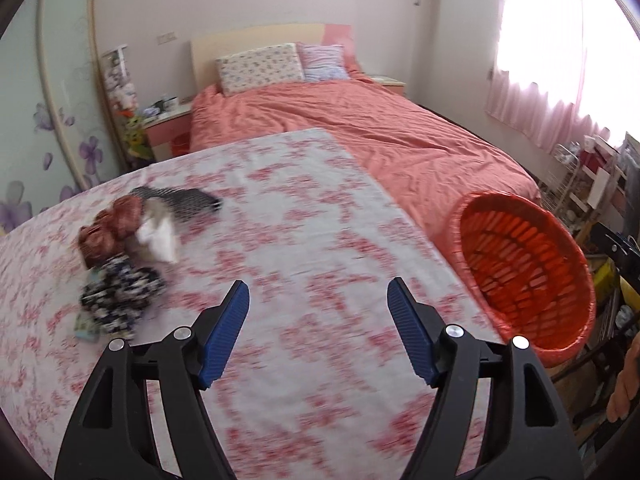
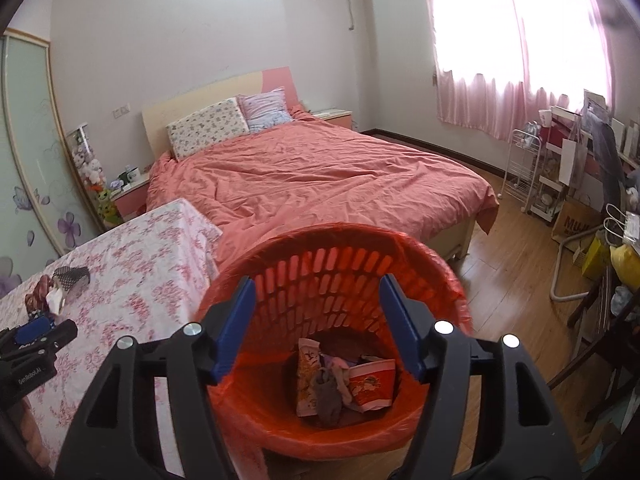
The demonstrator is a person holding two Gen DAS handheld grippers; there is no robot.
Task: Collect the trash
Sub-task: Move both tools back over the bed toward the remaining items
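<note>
The left gripper [image 1: 318, 300] hangs above the desk [image 1: 320, 216], which wears a pink-flowered cloth, its blue fingers [image 1: 226, 330] spread wide apart with nothing between them; ahead and to its left a small heap of trash lies on the cloth: a brown wrapper [image 1: 110, 226], a white crumpled tissue [image 1: 158, 236], a black-and-white checked piece [image 1: 180, 198] and a dark flowered wrapper [image 1: 120, 298], all close together, blurred in this view; the red basket [image 1: 560, 240] stands just off the desk's right edge, lined with a red bag; the right gripper [image 2: 318, 320] hovers over the basket's mouth, fingers [image 2: 236, 326] wide apart and holding nothing; at the bottom of the basket lie a snack packet [image 2: 307, 376], a red paper cup [image 2: 372, 384] and a grey-brown rag [image 2: 328, 396], touching one another; beyond stands a bed [image 2: 320, 172] with a salmon cover.
</note>
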